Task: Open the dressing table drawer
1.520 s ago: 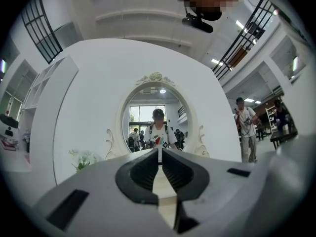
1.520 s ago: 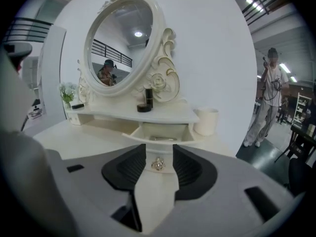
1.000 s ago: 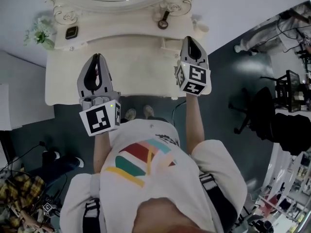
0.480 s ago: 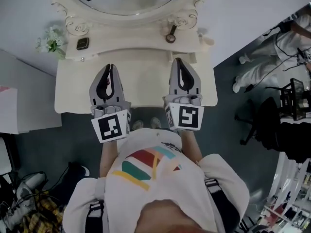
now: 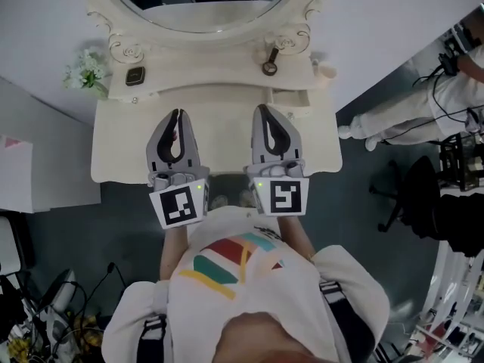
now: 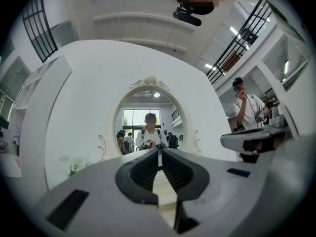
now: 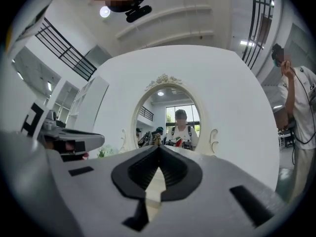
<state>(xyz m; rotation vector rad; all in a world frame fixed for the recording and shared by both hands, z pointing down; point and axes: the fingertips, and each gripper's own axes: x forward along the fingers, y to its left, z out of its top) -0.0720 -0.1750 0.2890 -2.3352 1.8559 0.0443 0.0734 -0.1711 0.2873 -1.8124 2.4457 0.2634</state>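
The cream dressing table (image 5: pixel 121 153) with its oval mirror (image 5: pixel 204 10) stands in front of me in the head view. On the right of its raised shelf a small drawer (image 5: pixel 290 100) juts out a little from the shelf front. Over the table top my left gripper (image 5: pixel 178 114) and right gripper (image 5: pixel 262 110) hover side by side, both pointing at the mirror. Neither touches the drawer; the right one is just left of it. In the left gripper view (image 6: pixel 159 153) and the right gripper view (image 7: pixel 158 146) the jaws meet at their tips with nothing between them.
On the shelf stand a bunch of white flowers (image 5: pixel 85 70), a small dark box (image 5: pixel 135 76) and a dark key-like ornament (image 5: pixel 269 63). A white cabinet (image 5: pixel 45 150) adjoins the table's left. A person in white (image 5: pixel 408 123) and an office chair (image 5: pixel 412 191) are at right.
My right gripper has come away from the small drawer at the table's right and moved left, level with the left gripper. The left gripper has stayed put.
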